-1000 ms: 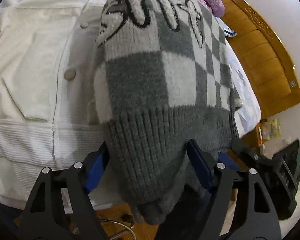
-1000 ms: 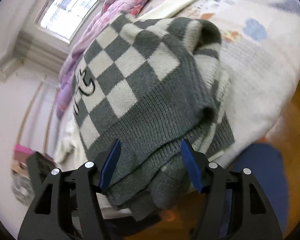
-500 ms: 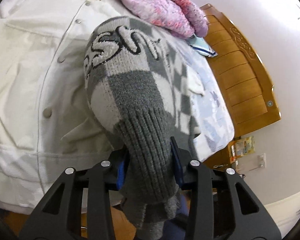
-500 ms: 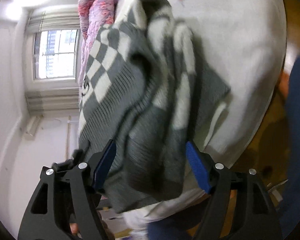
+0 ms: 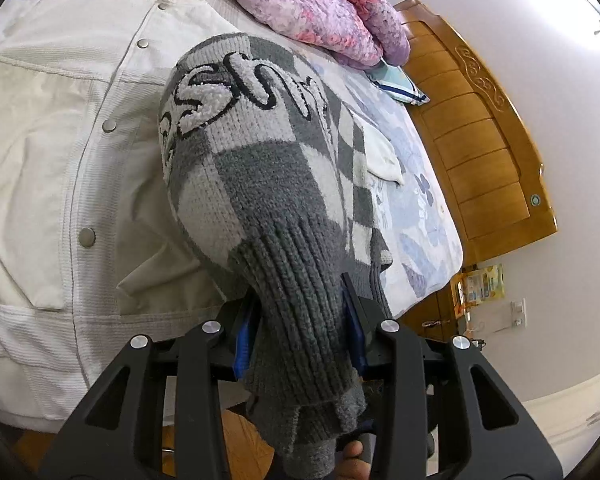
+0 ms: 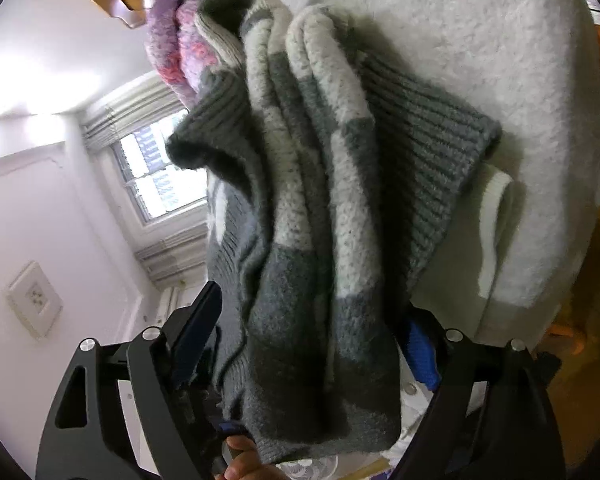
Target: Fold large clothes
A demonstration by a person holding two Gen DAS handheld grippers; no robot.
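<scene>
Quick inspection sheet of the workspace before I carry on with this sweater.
Surface: bed with floral sheet.
Job's things: grey checkered sweater, bunched, ribbed hem toward the cameras.
Clutter: white button jacket spread beside the sweater; pink-purple blanket heaped at the far end.
Grippers: left claw shut on the ribbed hem; right claw has just been opening, sweater folds between its pads, left pad clear of the knit.
Cables: nothing seen.
Surroundings: wooden headboard, window, wall socket.

Pale walls all around, and a carved wooden headboard (image 5: 488,152) stands at the far right of the bed (image 5: 428,208). Daylight pours through a barred window (image 6: 160,176); a wall socket (image 6: 34,300) sits near left.
</scene>
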